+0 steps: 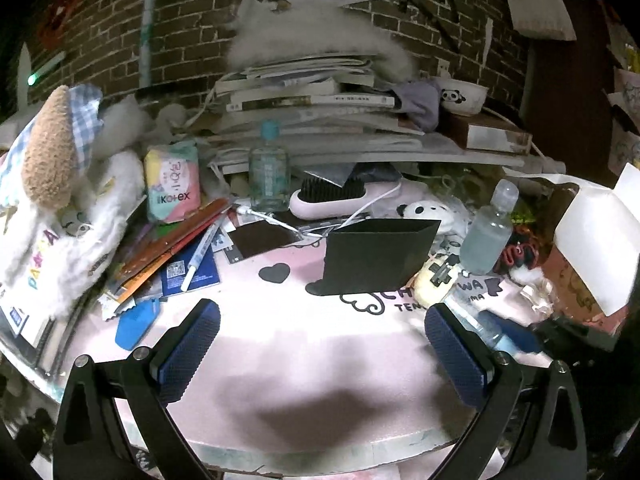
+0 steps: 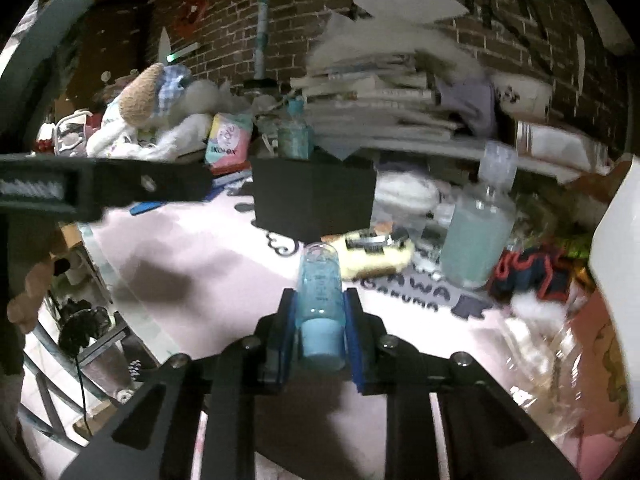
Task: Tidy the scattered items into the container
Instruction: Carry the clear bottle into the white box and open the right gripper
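The fingers of the right gripper are closed on a small blue bottle, which lies along them with its cap toward the camera and its clear base pointing forward; the fingers of the left gripper stand wide apart over the bare pink worktop and hold nothing. So the step in hand is, I think, the carrying of this bottle to the black container, which stands just ahead on the worktop with its open top facing up. The next move calls for lifting the bottle above the rim and then letting go. Close to the container's right side lies a yellow soft thing, and beyond it a bigger clear bottle stands upright; both could be knocked. The right view is blurred, so the container's rim is hard to read there.
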`<state>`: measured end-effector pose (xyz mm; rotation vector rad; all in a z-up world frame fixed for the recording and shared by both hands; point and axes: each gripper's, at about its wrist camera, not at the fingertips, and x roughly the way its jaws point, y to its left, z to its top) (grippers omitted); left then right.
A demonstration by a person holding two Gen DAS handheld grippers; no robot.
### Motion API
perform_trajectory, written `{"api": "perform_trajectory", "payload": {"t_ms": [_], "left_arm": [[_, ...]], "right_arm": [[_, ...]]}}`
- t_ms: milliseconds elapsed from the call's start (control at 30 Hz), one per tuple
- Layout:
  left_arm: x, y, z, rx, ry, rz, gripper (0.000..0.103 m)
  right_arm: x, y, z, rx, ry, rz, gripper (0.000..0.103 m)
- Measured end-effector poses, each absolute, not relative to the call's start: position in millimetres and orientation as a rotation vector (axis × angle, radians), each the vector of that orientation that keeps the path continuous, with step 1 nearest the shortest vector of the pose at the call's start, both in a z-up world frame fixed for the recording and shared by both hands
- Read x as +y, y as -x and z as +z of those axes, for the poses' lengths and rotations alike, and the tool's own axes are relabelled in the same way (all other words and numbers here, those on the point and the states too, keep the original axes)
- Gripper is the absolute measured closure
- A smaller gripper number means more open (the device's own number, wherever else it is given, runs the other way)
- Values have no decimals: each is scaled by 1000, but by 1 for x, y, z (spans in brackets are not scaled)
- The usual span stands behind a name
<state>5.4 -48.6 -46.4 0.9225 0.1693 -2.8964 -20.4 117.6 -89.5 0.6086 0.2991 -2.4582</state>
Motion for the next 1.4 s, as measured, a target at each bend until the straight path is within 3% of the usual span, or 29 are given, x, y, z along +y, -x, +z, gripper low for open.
{"api": "perform_trajectory", "payload": {"t_ms": [300,733,1033,1400], "left_arm": [[-41,-2,-44,143,-929,-2898,0],[-21,8,-43,108,-963,-2943,0],[-6,13,-39,85,-998,-2988,0],[6,13,-32,59,-1004,-3027,0]], "right_arm": [[136,11,-28,269,-544,-2477,83],[225,15,49,379,-629,-2637,83],[301,53,61,313,-974,-2683,83],[323,108,24,293,-1446,-2464,83]]}}
